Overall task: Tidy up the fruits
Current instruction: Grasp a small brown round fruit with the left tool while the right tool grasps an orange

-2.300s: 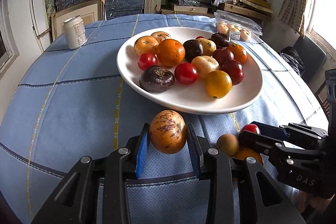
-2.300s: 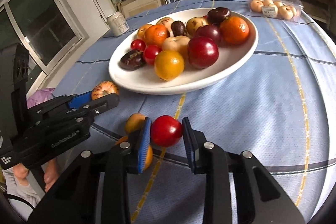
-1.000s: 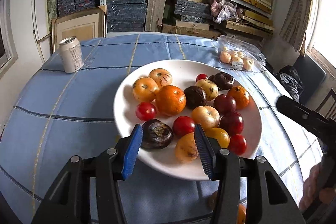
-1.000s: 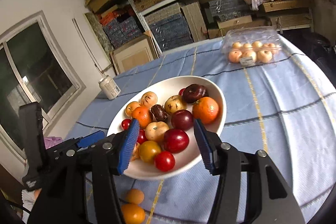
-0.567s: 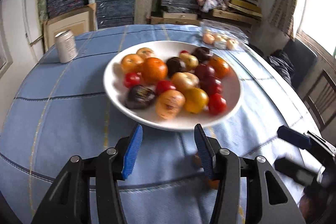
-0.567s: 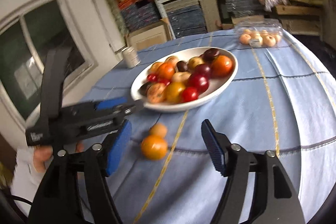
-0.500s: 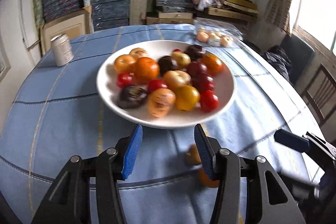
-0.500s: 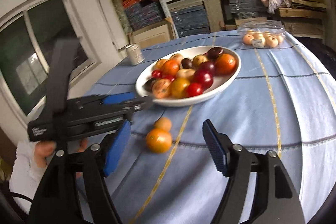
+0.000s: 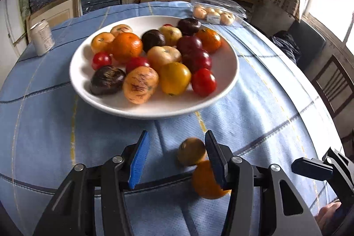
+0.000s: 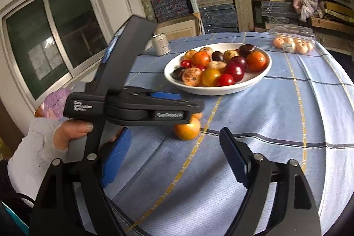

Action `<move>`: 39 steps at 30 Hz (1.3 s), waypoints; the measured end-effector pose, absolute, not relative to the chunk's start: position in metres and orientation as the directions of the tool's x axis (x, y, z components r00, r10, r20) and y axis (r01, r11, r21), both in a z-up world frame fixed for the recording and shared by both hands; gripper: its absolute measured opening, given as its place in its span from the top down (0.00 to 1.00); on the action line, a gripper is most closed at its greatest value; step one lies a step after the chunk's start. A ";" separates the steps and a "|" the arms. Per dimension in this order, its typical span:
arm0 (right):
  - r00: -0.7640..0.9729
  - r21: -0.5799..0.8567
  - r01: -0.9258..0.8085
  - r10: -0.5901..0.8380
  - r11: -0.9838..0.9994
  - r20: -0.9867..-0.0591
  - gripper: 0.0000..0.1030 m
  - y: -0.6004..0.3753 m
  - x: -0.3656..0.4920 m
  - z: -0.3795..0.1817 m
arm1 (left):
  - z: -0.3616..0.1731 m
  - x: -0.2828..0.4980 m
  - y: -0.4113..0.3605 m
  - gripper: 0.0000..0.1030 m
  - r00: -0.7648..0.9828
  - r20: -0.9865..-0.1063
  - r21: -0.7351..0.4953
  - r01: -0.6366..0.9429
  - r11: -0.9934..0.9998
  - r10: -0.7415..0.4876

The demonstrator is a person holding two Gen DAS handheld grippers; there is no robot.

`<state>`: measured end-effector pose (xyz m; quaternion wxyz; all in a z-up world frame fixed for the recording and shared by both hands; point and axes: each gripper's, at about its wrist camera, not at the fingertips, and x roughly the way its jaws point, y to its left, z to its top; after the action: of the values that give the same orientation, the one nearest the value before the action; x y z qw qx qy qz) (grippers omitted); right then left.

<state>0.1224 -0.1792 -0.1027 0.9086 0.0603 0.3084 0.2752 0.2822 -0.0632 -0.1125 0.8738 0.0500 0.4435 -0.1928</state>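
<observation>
light: daylight, window point(image 9: 331, 3) glare | fisheye edges dark, warped | slight motion blur

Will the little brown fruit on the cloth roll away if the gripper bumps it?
Probably a bit. The brown fruit looks round and smooth, so a nudge from the left gripper could set it rolling. The orange sits right against it and may stop it that way. The cloth looks textured, so it likely wouldn't roll far.

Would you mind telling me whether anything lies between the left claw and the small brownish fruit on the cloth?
Nothing visible does. The left claw is open, and the brownish fruit already sits between its pads, near the right one. An orange fruit lies just behind it, partly under that pad.
</observation>
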 end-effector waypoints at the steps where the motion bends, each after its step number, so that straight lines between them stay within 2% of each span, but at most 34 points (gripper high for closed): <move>1: 0.653 0.276 -0.471 0.541 0.838 -0.529 0.22 -0.177 0.122 -0.103 | -0.112 0.281 -0.064 0.50 0.536 -0.792 -0.080 0.384 0.920 -0.292; 7: 0.618 0.218 -0.550 0.569 0.806 -0.543 0.22 -0.157 0.113 -0.102 | -0.113 0.279 -0.064 0.49 0.498 -0.794 -0.134 0.417 0.899 -0.349; 11: 0.620 0.240 -0.535 0.569 0.810 -0.541 0.22 -0.160 0.113 -0.103 | -0.113 0.275 -0.067 0.50 0.469 -0.793 -0.161 0.454 0.876 -0.389; 14: 0.617 0.250 -0.530 0.571 0.810 -0.541 0.21 -0.162 0.114 -0.103 | -0.113 0.276 -0.068 0.52 0.499 -0.786 -0.130 0.443 0.887 -0.365; 20: 0.615 0.258 -0.527 0.573 0.810 -0.542 0.19 -0.165 0.116 -0.102 | -0.116 0.284 -0.061 0.54 0.449 -0.795 -0.207 0.433 0.877 -0.409; 23: 0.614 0.263 -0.523 0.572 0.811 -0.543 0.18 -0.168 0.119 -0.102 | -0.116 0.287 -0.057 0.59 0.408 -0.799 -0.254 0.437 0.863 -0.442; 25: 0.615 0.266 -0.522 0.574 0.810 -0.541 0.18 -0.169 0.119 -0.102 | -0.117 0.293 -0.049 0.70 0.361 -0.793 -0.330 0.422 0.844 -0.490; 27: 0.614 0.272 -0.519 0.574 0.811 -0.541 0.17 -0.170 0.120 -0.102 | -0.119 0.296 -0.044 0.73 0.335 -0.791 -0.369 0.406 0.836 -0.512; 33: 0.613 0.295 -0.497 0.571 0.816 -0.547 0.16 -0.176 0.126 -0.105 | -0.119 0.305 -0.050 0.72 0.287 -0.821 -0.360 0.410 0.838 -0.493; 39: 0.611 0.321 -0.477 0.571 0.818 -0.549 0.16 -0.181 0.131 -0.107 | -0.115 0.304 -0.074 0.72 0.271 -0.886 -0.222 0.465 0.857 -0.376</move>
<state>0.1307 -0.1815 -0.1074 0.8945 0.0712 0.3301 0.2929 0.3044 -0.0745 -0.1149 0.7962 0.0410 0.5428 -0.2642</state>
